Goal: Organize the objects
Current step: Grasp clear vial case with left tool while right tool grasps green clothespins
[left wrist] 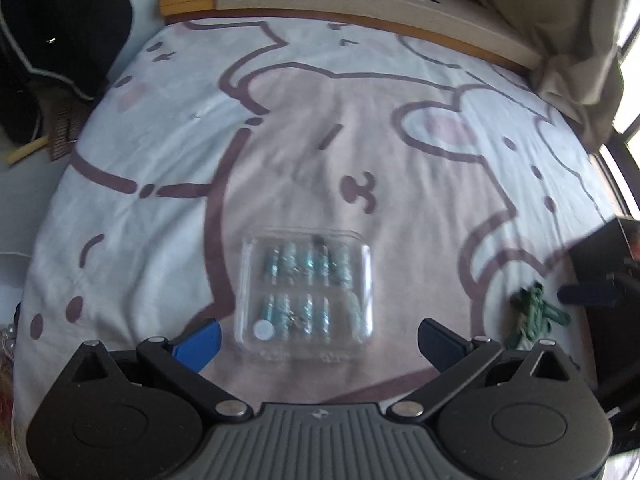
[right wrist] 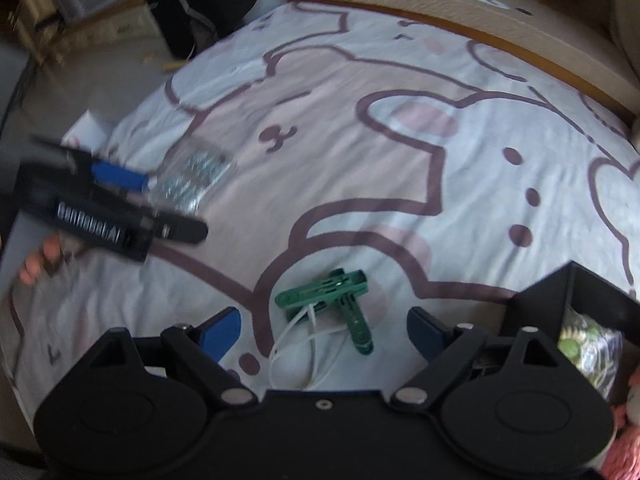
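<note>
Green clips (right wrist: 332, 304) lie at twelve o'clock between the wide-open right tongs (right wrist: 324, 330); left tongs (left wrist: 319, 340) gape around a clear case (left wrist: 306, 294).

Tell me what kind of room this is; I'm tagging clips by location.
Most likely a bedroom: the items lie on a bed with a cartoon-bear sheet, a padded headboard runs behind it, and a curtain hangs by a window.
</note>
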{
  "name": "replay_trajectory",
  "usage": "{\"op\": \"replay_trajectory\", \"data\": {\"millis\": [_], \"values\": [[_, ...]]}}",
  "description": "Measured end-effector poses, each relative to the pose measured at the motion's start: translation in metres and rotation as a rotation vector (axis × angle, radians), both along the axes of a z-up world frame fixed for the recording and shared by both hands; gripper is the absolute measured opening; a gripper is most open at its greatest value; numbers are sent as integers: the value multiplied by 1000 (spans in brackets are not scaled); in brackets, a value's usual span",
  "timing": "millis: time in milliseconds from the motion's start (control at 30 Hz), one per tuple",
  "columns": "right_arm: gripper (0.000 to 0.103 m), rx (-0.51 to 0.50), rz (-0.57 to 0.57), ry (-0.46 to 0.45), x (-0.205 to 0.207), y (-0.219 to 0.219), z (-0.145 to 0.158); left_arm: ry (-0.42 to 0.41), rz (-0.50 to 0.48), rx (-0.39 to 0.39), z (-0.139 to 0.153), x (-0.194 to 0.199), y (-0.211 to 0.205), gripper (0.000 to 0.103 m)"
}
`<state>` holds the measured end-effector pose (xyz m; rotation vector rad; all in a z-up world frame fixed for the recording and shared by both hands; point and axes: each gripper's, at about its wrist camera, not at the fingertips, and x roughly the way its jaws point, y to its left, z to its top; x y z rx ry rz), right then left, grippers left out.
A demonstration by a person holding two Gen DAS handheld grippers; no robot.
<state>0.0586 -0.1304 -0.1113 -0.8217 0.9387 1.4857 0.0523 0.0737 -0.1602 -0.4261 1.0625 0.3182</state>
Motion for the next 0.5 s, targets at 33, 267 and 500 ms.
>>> {"op": "replay_trajectory", "data": {"millis": [33,267,500], "values": [[90,-6,9,-7,-2,2,-2,7,16,-3,-1,2,2,102],[79,-52,-4,-5,-5,12,-11,39,66,13,-1,16,6,97],[71,-55,24,-23,-5,11,-11,65,81,45,-5,24,3,94]]}}
